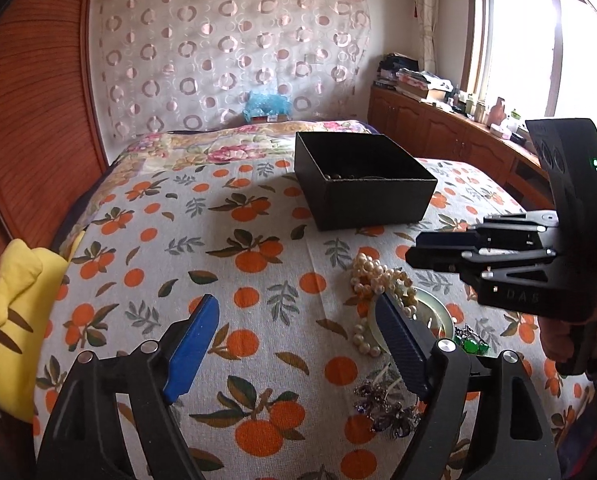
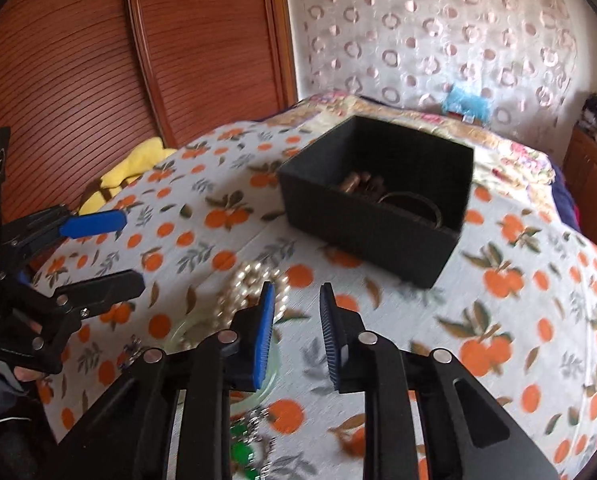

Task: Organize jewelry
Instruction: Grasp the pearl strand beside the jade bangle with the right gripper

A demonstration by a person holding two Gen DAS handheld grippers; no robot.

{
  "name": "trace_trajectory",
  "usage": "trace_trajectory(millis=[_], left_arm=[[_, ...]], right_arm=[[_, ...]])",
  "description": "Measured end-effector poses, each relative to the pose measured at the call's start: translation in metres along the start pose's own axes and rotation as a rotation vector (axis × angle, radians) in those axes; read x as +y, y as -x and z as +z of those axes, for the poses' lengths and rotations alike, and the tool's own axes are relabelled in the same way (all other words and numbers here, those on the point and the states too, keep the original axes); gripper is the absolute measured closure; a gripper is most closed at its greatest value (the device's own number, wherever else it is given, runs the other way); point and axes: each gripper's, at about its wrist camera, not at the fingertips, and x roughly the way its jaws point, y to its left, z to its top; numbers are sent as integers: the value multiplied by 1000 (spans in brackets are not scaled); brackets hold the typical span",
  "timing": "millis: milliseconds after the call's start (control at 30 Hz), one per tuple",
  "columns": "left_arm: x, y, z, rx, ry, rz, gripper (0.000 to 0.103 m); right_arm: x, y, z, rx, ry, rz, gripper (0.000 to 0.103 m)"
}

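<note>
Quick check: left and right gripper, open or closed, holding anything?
Left gripper: open, empty, above the bedspread beside the pearl necklace.
Right gripper: open with a narrower gap, empty.

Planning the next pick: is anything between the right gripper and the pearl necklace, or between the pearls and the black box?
Nothing visible blocks either. The right gripper hangs empty, jaws open, near the pearl necklace; only bare bedspread lies between the pearls and the open black box.
</note>
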Motion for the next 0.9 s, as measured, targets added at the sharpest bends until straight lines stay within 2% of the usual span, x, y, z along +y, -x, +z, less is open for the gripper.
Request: trace_trajectory(millis=[133,233,367,467,600,900], left_arm=[[1,0,-4,5,5,-3,26],[1,-2,-4,10,4,-6,26],[0,0,-3,4,0,-7,26],[0,-1,-3,6,-3,-9,26],[-3,-3,-3,15,-8,-16,26],[-10,-6,-5,27,-21,-33,26]], right_arm=[[5,-3,-4,25,-6,26,78],[6,-9,-5,62,5,1,78],[2,-13,-6,77,-25,33,79],[2,-15,-7,85,-38,71,90],[4,-9,-7,67,-19,63,95],[-4,39,2,-45,-20,28,95]])
